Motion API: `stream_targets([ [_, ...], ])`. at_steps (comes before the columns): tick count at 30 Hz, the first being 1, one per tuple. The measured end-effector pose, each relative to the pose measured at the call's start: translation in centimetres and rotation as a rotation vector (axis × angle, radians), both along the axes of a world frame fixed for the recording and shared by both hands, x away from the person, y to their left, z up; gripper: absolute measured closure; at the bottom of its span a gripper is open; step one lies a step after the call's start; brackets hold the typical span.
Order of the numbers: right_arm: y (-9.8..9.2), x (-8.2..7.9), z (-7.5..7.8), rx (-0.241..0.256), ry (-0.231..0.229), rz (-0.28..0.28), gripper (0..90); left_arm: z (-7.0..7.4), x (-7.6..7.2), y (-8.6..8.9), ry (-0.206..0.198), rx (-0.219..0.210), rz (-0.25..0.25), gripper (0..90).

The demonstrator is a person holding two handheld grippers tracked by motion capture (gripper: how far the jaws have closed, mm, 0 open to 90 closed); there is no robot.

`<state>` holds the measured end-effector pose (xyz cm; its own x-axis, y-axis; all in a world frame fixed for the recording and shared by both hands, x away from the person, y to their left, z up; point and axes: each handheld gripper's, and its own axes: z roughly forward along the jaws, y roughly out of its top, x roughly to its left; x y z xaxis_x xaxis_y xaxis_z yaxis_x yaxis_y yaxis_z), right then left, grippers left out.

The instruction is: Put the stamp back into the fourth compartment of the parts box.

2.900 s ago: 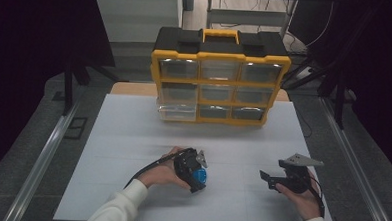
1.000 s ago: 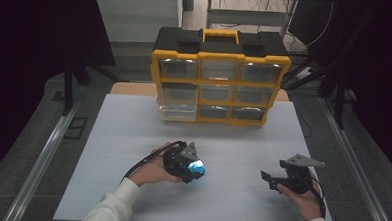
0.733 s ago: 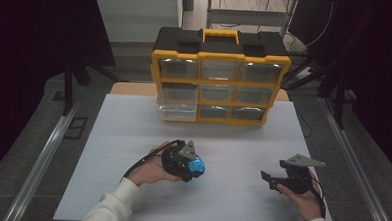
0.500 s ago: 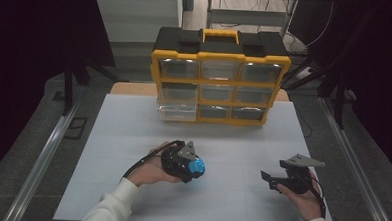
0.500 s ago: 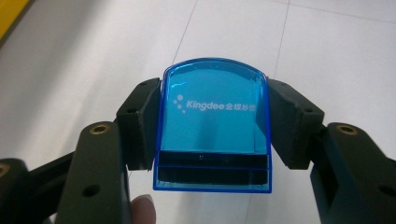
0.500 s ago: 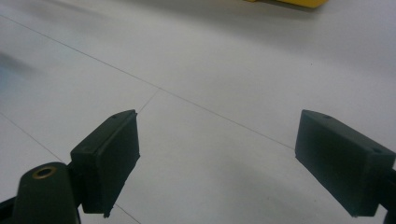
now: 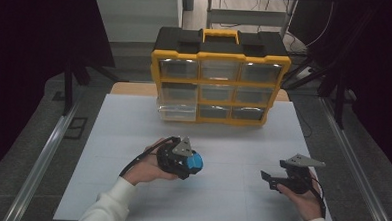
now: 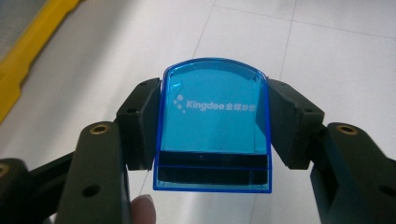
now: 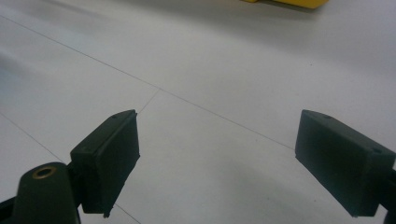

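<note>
A clear blue plastic block [image 8: 212,126] printed "Kingdee" sits clamped between the two black jaws of my left gripper [image 8: 212,121], which is shut on it. From above, that left gripper [image 7: 194,164] hangs over the middle of the white table top, with the blue block [image 7: 195,162] at its tip. My right gripper [image 7: 267,178] rests low near the table's front right, pointing left. Its jaws stand wide open over bare white surface in the right gripper view [image 9: 217,154].
A yellow and black organizer box [image 7: 219,76] with clear drawers stands at the back of the white mat [image 7: 133,128]; its lower left drawer [image 7: 176,111] is pulled out a little. Metal rails [image 7: 47,149] run along both table sides.
The left gripper, holding the blue block, has turned and shifted slightly left and up since the earliest frame. The right gripper has stayed put.
</note>
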<state>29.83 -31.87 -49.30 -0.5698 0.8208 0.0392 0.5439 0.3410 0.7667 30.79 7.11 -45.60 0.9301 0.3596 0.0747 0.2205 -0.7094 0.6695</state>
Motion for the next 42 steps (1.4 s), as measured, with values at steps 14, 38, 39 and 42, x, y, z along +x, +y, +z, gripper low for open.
stream_targets([
  [14, 0.0, 0.0, 0.0, -0.001, 0.001, 0.001, 14.2, 1.1, -0.3, 0.6, -0.043, -0.04, 0.027, 41.8],
  [38, 0.1, 0.1, 0.0, 0.003, -0.001, 0.006, 14.1, 3.1, -0.8, 1.7, -0.12, -0.076, 0.072, 41.9],
  [39, 0.2, 0.1, -0.1, 0.001, 0.0, 0.007, 14.1, 3.3, -0.8, 1.8, -0.125, -0.079, 0.074, 41.9],
  [42, 0.2, 0.2, -0.1, 0.002, -0.001, 0.006, 14.1, 3.5, -0.8, 1.8, -0.138, -0.083, 0.077, 41.8],
])
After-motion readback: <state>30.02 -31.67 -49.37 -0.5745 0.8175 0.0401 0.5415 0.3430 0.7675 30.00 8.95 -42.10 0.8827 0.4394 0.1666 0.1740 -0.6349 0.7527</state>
